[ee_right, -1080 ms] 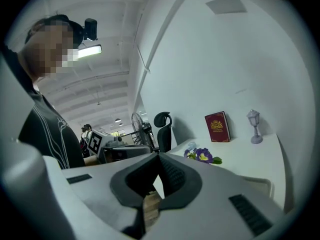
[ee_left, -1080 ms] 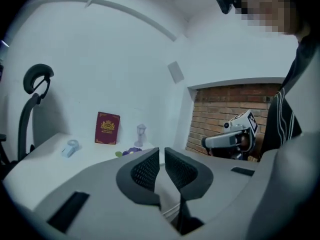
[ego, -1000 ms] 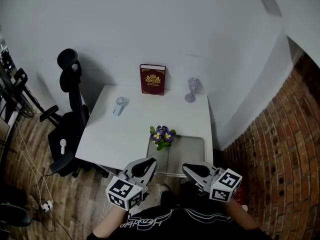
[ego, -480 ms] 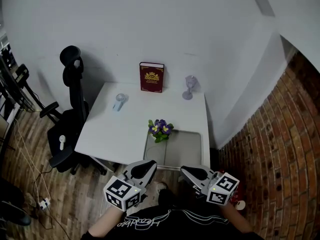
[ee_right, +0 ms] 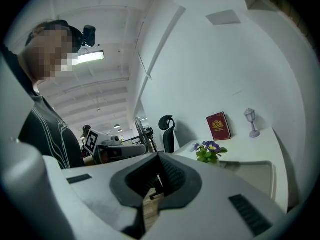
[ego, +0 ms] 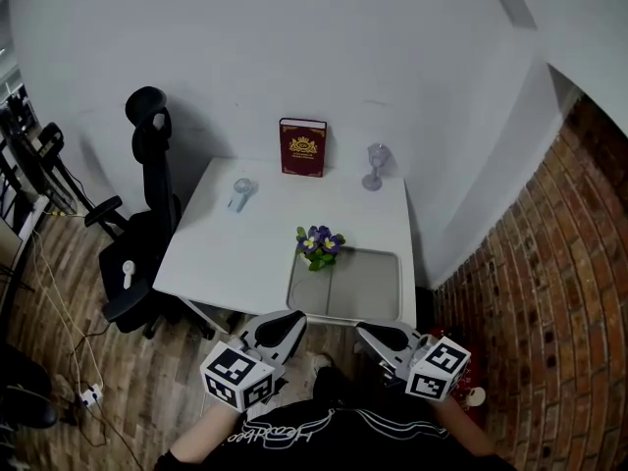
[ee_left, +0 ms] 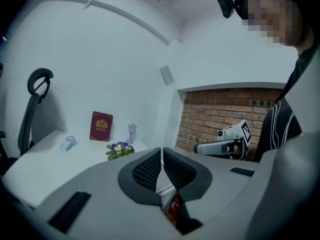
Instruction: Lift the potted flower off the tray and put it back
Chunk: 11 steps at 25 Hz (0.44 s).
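Note:
A potted flower (ego: 319, 245) with purple and yellow blooms stands at the far left corner of the grey tray (ego: 358, 287) on the white table (ego: 226, 258). Both grippers hover side by side short of the table's near edge, apart from the plant. My left gripper (ego: 291, 319) is shut with nothing between its pads, which meet in the left gripper view (ee_left: 162, 150). My right gripper (ego: 365, 330) also looks shut and empty (ee_right: 159, 155). Both gripper views show the flower (ee_left: 119, 149) (ee_right: 210, 151) ahead in the distance.
A red book (ego: 303, 148) stands against the wall at the table's back. A small lilac lamp ornament (ego: 374, 165) is to its right, and a pale handheld fan (ego: 240, 192) lies at back left. A black office chair (ego: 147, 224) is left of the table and a brick wall (ego: 549, 292) on the right.
Both grippers have drawn back a little from the table's near edge and now sit short of it. The flower and tray have not moved. The jaws stay shut.

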Tool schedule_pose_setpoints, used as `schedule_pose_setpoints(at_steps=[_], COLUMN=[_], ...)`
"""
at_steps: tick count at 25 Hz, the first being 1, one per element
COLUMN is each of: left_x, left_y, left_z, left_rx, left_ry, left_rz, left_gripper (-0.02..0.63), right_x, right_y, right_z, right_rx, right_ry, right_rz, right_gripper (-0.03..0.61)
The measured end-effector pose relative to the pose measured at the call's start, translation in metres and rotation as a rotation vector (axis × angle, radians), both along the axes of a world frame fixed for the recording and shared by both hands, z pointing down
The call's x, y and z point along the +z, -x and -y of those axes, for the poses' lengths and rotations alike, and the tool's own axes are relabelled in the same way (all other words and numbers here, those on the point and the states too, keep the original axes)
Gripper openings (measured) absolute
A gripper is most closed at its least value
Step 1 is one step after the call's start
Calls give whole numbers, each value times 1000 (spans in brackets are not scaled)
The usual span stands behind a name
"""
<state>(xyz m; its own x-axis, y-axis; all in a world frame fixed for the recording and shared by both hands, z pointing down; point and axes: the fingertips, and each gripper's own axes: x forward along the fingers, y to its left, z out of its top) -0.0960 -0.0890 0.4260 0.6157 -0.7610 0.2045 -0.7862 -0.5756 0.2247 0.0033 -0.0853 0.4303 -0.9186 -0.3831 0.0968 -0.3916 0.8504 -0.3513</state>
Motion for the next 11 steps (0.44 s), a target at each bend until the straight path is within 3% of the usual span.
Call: schedule_pose_setpoints(at_steps=[11], left_x=[-9], left_y=[6], left_z=[-10], left_rx=[-3], left_ry=[-4], left_rz=[8], left_gripper=[41], right_x=[-9], right_y=[1], right_z=[-14], right_rx=[25], right_ry=[-27], right_rz=[13], right_gripper=[3])
